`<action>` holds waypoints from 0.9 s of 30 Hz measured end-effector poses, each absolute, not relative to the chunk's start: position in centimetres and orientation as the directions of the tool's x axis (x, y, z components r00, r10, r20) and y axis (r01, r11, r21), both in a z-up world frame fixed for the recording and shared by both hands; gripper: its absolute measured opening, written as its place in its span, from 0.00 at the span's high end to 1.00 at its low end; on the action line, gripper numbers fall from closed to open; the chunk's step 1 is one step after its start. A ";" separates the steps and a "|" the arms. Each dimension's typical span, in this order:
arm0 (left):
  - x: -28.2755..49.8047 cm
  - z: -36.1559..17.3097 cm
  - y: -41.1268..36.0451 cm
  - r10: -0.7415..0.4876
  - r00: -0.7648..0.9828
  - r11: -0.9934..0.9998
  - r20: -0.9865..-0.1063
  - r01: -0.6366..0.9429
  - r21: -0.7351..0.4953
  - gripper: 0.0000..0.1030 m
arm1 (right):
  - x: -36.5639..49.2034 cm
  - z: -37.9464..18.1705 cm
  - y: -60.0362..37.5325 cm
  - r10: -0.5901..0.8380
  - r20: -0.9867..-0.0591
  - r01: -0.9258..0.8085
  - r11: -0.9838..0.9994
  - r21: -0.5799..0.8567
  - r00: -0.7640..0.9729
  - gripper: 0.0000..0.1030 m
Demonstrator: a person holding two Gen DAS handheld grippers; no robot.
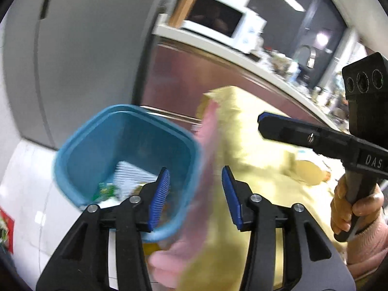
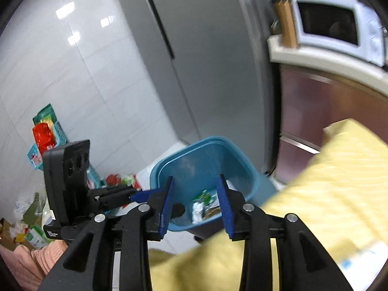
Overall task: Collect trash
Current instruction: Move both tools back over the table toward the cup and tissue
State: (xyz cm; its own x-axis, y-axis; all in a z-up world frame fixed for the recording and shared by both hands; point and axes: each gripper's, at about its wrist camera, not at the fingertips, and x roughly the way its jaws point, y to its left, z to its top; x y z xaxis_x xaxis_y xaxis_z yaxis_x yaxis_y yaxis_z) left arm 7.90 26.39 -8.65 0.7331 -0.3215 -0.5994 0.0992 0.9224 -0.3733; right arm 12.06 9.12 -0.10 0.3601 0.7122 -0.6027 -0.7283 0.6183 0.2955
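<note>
Blue ribbed pads of the left gripper (image 1: 195, 194) stand apart, nothing pressed between them; a blurred pink translucent wrapper (image 1: 191, 206) hangs in the gap, touching neither pad as far as the blur allows. Right gripper (image 2: 195, 205) likewise has its pads spread and empty. Just beyond both sits a blue square plastic bin (image 1: 126, 150), holding white and green scraps of trash (image 2: 203, 205) at its bottom. Beside the bin lies a yellow striped cloth (image 1: 254, 145). Behind stand a grey refrigerator (image 2: 206, 60) and a white microwave (image 1: 218, 21) on a counter.
</note>
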 end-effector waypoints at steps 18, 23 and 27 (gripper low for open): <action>7.7 -6.7 8.8 -0.655 0.536 0.755 -0.532 0.478 -0.448 0.55 | 5.9 -0.4 -16.4 0.397 -0.596 -0.318 0.918 0.238 0.698 0.59; 8.6 -7.0 6.1 -0.669 0.504 0.743 -0.546 0.482 -0.465 0.53 | 4.7 -2.5 -20.5 0.330 -0.634 -0.226 0.943 0.243 0.699 0.56; 10.1 -7.4 4.7 -0.654 0.490 0.756 -0.576 0.445 -0.480 0.53 | 3.7 -3.7 -21.3 0.317 -0.659 -0.227 0.949 0.221 0.682 0.48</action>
